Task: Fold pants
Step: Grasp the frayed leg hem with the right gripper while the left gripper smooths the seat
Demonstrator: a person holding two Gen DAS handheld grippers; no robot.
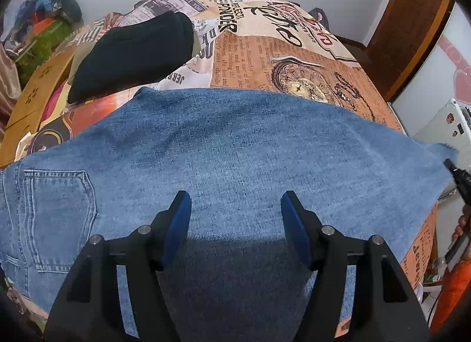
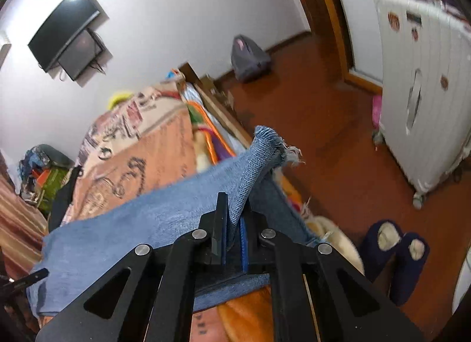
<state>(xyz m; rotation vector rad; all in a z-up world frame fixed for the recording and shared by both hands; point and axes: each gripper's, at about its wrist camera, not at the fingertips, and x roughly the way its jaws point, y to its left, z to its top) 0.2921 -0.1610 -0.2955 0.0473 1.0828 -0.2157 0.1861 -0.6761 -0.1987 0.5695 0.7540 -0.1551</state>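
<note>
right claw [image 2: 234,218] pinching frayed jeans [image 2: 138,224] hem, slippers [image 2: 394,250] nearby

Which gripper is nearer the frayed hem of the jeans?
Right. The right gripper is shut on the jeans just behind the frayed hem. The left gripper hangs open over mid-leg denim, nearer the back pocket.

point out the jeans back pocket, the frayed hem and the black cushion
jeans back pocket [image 1: 59,218], left wrist view, middle of the stitched patch
frayed hem [image 2: 290,153], right wrist view, loose threads at the leg end
black cushion [image 1: 132,53], left wrist view, its centre
</note>
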